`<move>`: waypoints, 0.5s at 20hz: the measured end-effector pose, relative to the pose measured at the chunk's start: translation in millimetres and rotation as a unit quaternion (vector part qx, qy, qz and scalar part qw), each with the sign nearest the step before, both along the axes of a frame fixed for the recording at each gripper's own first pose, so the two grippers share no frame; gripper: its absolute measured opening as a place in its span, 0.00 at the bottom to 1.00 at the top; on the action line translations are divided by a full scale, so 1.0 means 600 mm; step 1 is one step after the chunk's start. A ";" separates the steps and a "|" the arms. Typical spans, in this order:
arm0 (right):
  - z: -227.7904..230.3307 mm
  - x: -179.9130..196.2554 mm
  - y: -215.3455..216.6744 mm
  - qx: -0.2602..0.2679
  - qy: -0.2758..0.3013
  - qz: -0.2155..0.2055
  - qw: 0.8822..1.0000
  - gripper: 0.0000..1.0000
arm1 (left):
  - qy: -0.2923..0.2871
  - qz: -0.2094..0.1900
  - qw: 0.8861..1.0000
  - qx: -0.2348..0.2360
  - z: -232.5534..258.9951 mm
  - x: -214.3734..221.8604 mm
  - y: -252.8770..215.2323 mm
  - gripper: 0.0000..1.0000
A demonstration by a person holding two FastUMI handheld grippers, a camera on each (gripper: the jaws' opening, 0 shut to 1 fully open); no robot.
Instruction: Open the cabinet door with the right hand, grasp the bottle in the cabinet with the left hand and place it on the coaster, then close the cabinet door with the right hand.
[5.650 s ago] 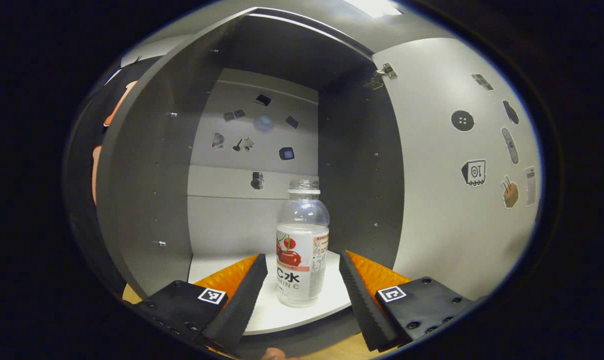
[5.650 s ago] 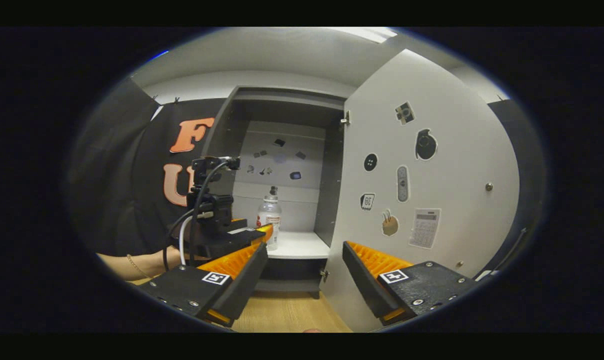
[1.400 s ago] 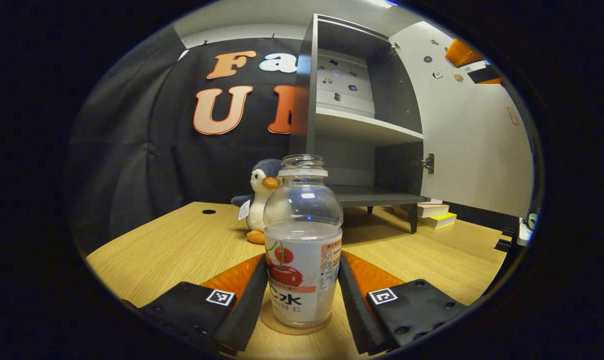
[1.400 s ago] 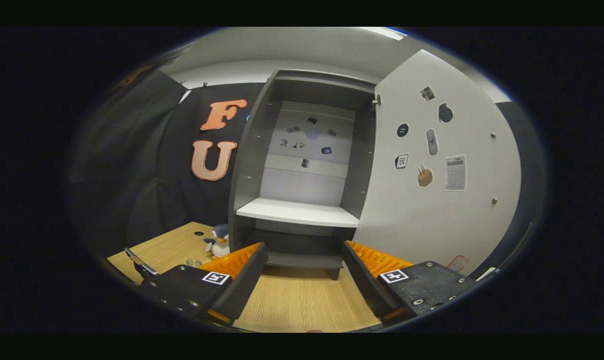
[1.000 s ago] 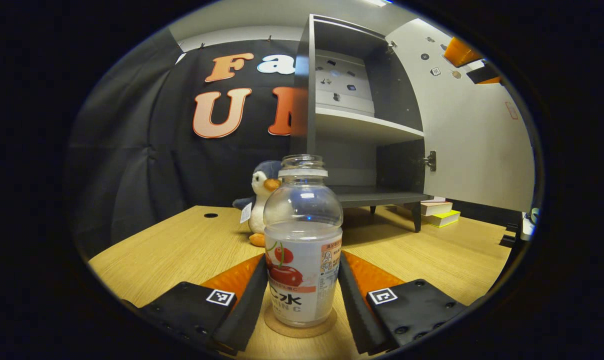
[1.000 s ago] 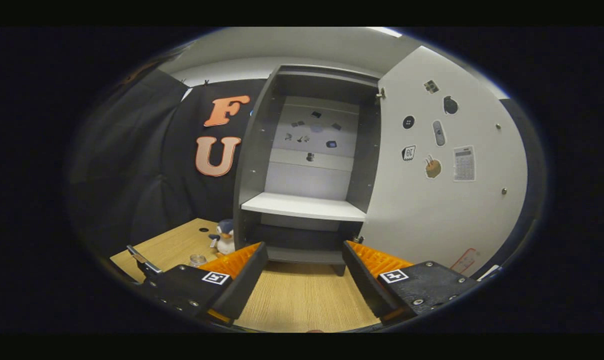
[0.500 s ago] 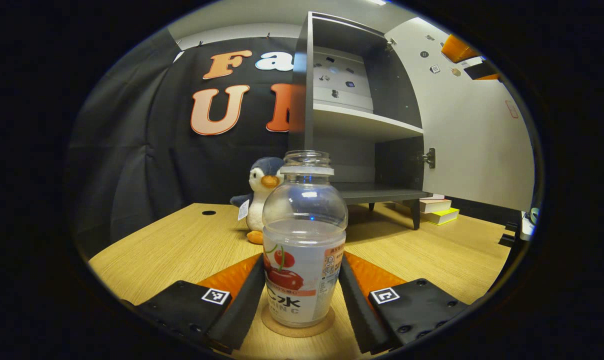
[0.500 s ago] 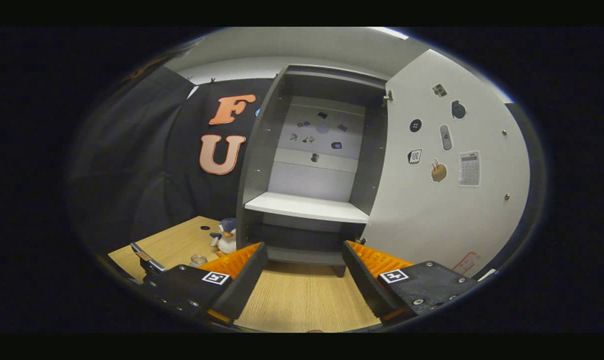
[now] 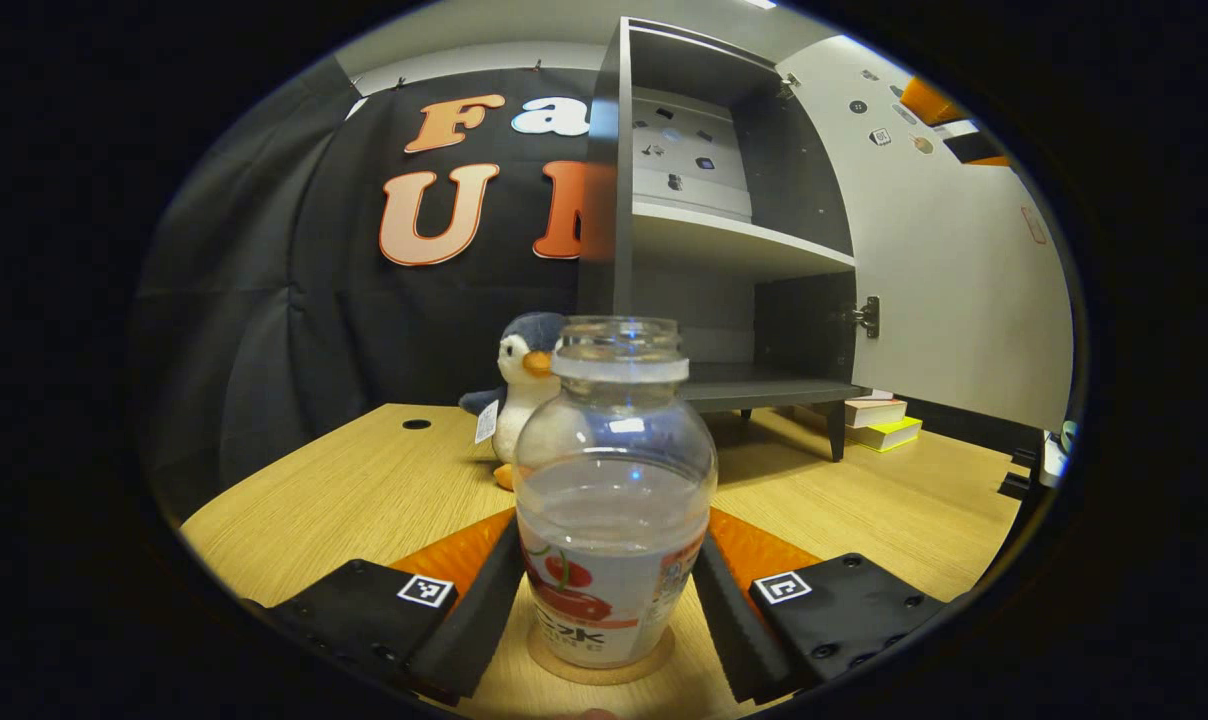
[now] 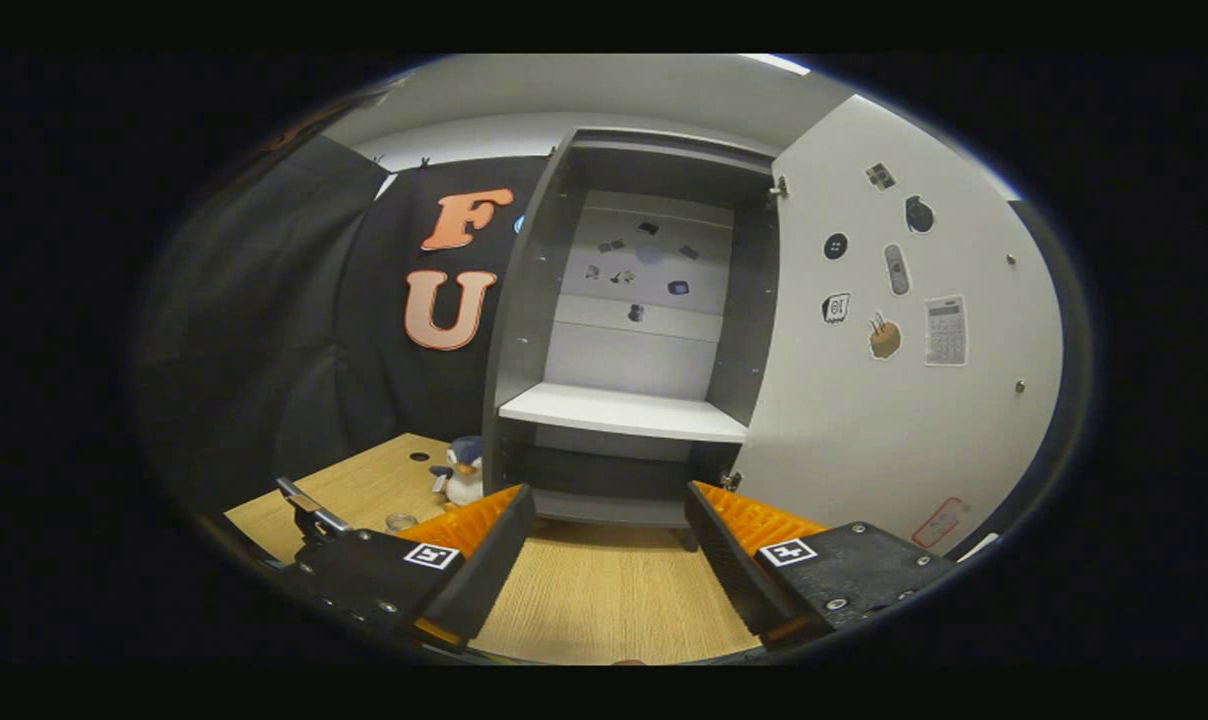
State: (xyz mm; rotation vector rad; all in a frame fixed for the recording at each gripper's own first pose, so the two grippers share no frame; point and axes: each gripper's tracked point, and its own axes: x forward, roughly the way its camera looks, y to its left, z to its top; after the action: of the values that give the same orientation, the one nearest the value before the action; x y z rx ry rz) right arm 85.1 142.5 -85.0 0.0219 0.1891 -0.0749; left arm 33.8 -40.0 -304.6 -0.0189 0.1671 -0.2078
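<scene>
I am seeing the bottle (image 9: 612, 520) standing upright on the coaster (image 9: 601, 663) on the counter (image 9: 364, 500) — my left tool (image 9: 609, 600) is flanking it, contact unclear; right tool (image 10: 609, 560) is gaping wide, facing the open cabinet door (image 10: 894, 400)

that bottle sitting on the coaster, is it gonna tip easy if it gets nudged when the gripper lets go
Probably somewhat tippy: the bottle is tall over a narrow base on a small coaster. It looks roughly half full, so low weight may steady it. With no cap visible, a tip would likely spill. The left gripper brackets it closely, so open gently.
</scene>
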 end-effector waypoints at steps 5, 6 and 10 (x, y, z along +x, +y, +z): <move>0.021 -0.004 -0.004 0.000 -0.011 -0.003 1.000 0.93 | -0.016 -0.011 1.000 0.002 0.043 0.022 -0.009 0.95; 0.025 -0.008 -0.007 0.000 -0.014 -0.005 1.000 0.93 | -0.020 -0.013 1.000 0.005 0.055 0.026 -0.010 0.95; 0.040 -0.021 -0.025 0.001 -0.023 -0.016 1.000 0.93 | -0.043 -0.013 0.999 0.011 0.112 0.032 -0.008 0.96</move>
State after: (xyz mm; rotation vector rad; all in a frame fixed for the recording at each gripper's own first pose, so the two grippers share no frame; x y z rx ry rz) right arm 72.4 127.5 -60.8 0.0281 0.1437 -0.1054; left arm 53.1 -44.7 -237.6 0.0133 0.0830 -0.2330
